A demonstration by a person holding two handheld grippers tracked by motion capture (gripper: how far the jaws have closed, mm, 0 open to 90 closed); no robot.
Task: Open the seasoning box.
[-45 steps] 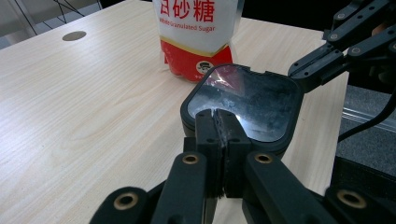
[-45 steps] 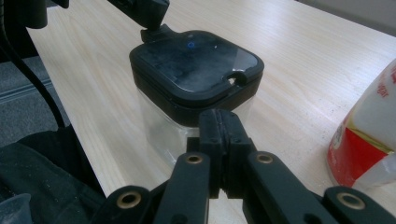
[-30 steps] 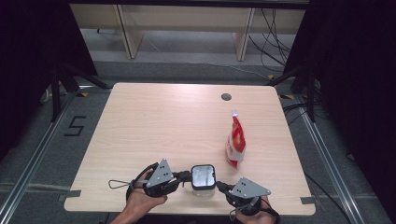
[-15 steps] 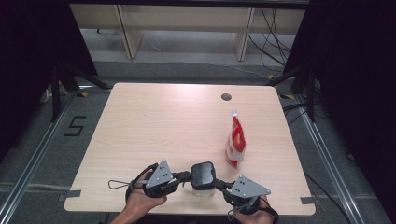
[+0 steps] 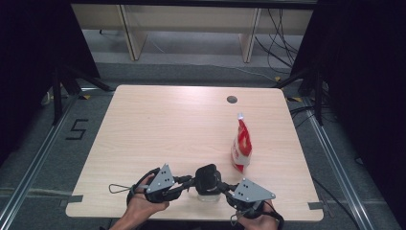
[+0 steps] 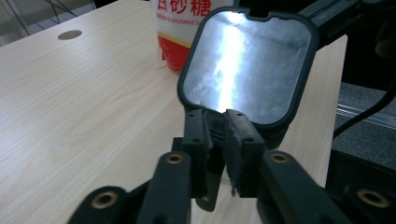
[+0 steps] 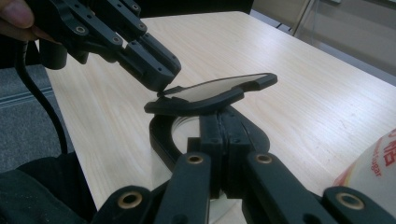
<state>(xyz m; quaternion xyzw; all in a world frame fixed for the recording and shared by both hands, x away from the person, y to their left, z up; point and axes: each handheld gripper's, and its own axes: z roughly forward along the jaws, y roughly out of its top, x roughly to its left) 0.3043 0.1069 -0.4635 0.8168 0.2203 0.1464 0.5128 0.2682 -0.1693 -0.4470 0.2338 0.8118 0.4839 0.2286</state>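
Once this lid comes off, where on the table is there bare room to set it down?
The table's whole left half and its far strip up to the round hole lie bare. The near edge is crowded: both grippers meet at the lidded container, with the sugar bag standing just right of it.

Glossy silvery lid [image 6: 245,65], matt black rim; pale wood-grain table [image 5: 167,129].

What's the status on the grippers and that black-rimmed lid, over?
Left gripper jaws just been opening at the edge of the black-rimmed clear-panel lid. Right gripper shut on the clear container's black rim. Lid tilted up; red-and-white sugar bag stands clear.
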